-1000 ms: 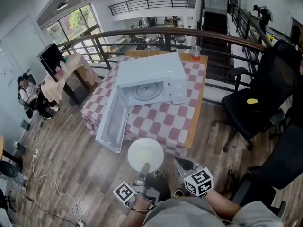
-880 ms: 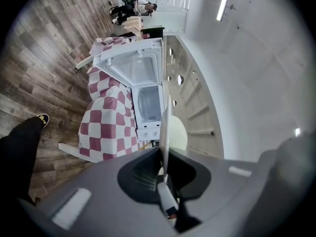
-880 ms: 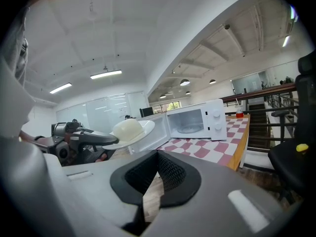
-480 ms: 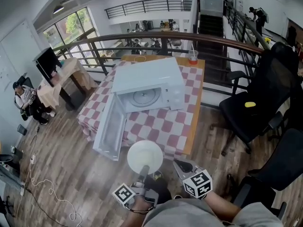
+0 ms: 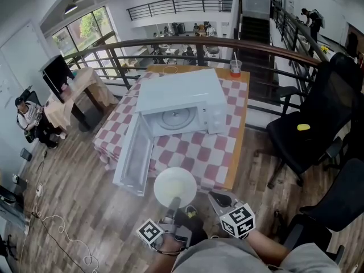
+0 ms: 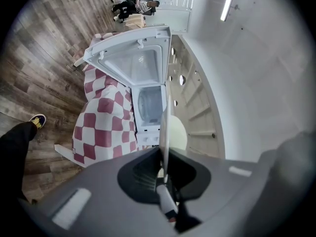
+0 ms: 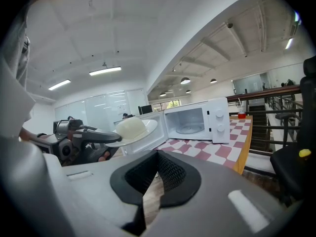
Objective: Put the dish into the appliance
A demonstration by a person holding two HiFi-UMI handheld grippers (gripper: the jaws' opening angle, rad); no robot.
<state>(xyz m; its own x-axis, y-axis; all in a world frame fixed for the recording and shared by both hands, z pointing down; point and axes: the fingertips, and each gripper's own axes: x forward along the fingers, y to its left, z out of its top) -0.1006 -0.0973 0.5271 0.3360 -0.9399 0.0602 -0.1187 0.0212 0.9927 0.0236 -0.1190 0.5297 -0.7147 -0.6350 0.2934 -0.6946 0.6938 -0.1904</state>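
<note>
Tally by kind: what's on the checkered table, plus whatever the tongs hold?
Microwave: 1
Drink cup: 1
Plate: 1, clamped in the left tongs
Total: 3

White microwave [image 5: 179, 92], pale plate [image 5: 175, 186] (red-checked tablecloth [image 5: 193, 149])

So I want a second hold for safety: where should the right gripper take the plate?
Take the plate by its thin right-side rim, fingers coming in level from the right: food fills the middle and the left gripper pinches the near edge.
</note>
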